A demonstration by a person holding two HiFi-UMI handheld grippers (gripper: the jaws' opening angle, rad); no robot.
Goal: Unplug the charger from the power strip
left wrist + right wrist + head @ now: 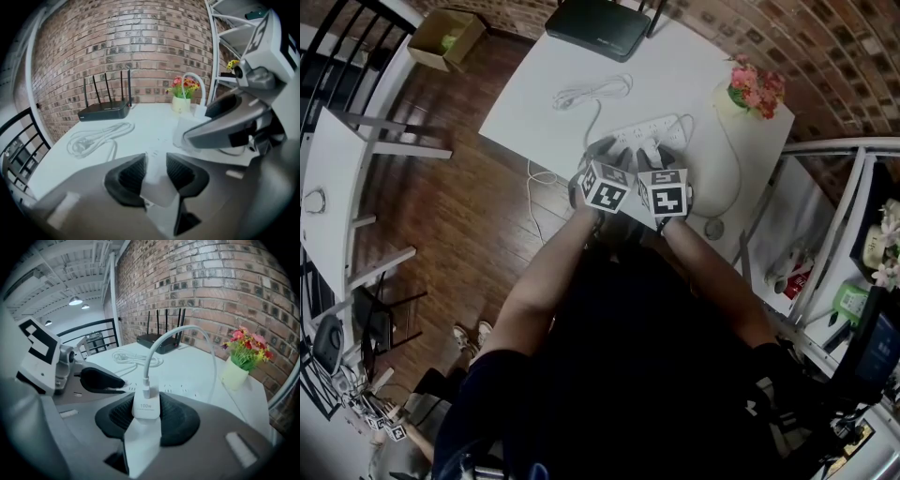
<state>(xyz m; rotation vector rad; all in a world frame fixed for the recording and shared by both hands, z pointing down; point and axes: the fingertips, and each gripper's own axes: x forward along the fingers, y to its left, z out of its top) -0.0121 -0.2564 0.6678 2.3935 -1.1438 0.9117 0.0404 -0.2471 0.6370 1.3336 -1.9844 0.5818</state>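
Observation:
A white power strip point(661, 131) lies on the white table point(534, 112). My left gripper point(612, 155) is shut on the strip's near end point(157, 185), with a ribbed pad on each side. Beside it, my right gripper point(652, 157) is shut on the white charger point(146, 405), which is marked 100W and stands upright on the strip point(180, 390). The charger's white cable point(180, 331) arches up and off to the right. From the left gripper view, the right gripper point(234, 129) holds the charger point(187, 131) just beyond my jaws. Whether the prongs are still seated is hidden.
A black router point(598, 26) stands at the table's far edge, and a coiled white cable point(591, 92) lies left of the strip. A flower pot point(750, 89) sits at the far right corner. A metal shelf point(844, 187) stands right of the table, and a cardboard box point(445, 37) is on the floor.

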